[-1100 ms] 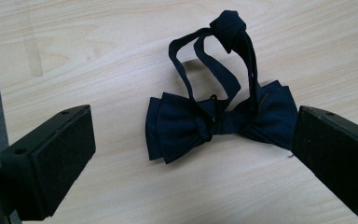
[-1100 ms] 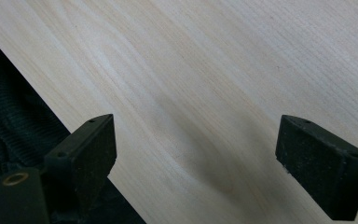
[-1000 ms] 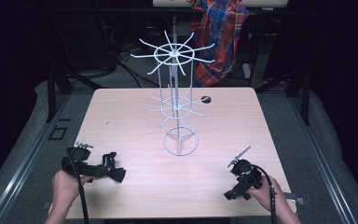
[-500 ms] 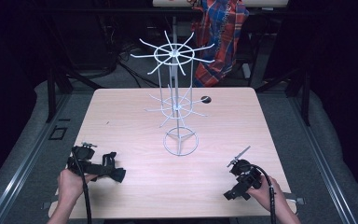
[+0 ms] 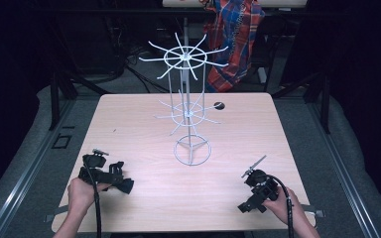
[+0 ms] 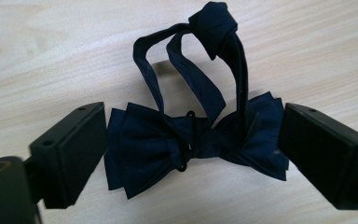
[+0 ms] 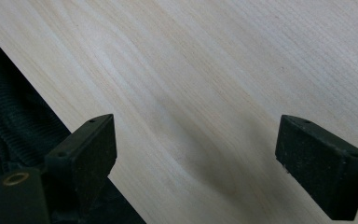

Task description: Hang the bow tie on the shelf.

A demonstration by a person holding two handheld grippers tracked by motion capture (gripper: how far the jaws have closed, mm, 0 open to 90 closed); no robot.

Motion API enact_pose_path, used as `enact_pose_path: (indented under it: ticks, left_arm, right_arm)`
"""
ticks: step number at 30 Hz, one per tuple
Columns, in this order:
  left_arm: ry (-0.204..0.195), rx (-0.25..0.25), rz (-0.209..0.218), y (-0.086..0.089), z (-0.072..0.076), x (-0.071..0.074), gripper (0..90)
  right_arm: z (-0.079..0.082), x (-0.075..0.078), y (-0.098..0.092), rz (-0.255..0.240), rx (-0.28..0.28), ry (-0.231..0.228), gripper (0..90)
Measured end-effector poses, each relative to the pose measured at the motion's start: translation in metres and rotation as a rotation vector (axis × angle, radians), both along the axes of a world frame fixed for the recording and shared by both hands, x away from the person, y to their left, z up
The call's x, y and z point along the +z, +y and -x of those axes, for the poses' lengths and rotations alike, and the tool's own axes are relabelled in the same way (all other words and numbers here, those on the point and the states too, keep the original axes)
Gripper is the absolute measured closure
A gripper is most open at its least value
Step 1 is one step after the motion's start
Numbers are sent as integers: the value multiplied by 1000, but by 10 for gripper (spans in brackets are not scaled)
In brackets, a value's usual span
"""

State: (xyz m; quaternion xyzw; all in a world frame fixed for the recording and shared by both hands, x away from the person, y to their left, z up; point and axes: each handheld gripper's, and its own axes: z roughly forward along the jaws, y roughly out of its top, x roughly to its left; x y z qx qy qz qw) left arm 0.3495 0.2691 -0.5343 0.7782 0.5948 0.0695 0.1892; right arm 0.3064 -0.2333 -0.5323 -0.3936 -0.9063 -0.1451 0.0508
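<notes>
A navy bow tie [image 6: 168, 149] with a looped strap lies flat on the pale wooden table [image 5: 144, 129]. My left gripper [image 6: 193, 140] is open, and its two black jaws stand either side of the bow's wings, right at their edges. In the high view the left gripper [image 5: 121, 181] sits low at the front left of the table, held by a hand. My right gripper [image 5: 248, 203] is near the front right corner, and it is open over bare wood [image 7: 196, 149] with nothing between its jaws.
A white wire display rack [image 5: 191, 148] with radiating hooks stands at the table's middle. A small dark round spot [image 5: 219, 105] lies behind it. A plaid cloth [image 5: 235, 39] hangs beyond the far edge. The table's front edge [image 7: 51, 112] runs close to the right gripper.
The left gripper has shifted slightly to the right over the last second. The right gripper has hardly moved.
</notes>
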Motion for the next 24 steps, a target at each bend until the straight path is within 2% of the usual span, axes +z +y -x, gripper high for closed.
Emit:
enact_pose_path:
  ticks: [5, 8, 10, 16, 21, 24]
  left_arm:
    - [24, 4, 6, 0, -4, -5, 166]
    - [30, 3, 3, 0, -5, -6, 246]
    - [48, 7, -5, 0, -7, -8, 306]
    - [56, 7, 13, 5, -8, -11, 374]
    - [59, -24, 14, 4, -8, -11, 476]
    - [50, -56, -5, 2, -7, -10, 547]
  right_arm:
    - [0, -1, 1, -2, -1, 4, 123]
    - [0, 0, 1, -5, -2, 2, 123]
    - [0, 0, 0, 10, 8, 3, 124]
    - [0, 0, 0, 13, 9, 2, 127]
    - [0, 0, 0, 10, 8, 4, 127]
    - [0, 0, -1, 9, 8, 5, 127]
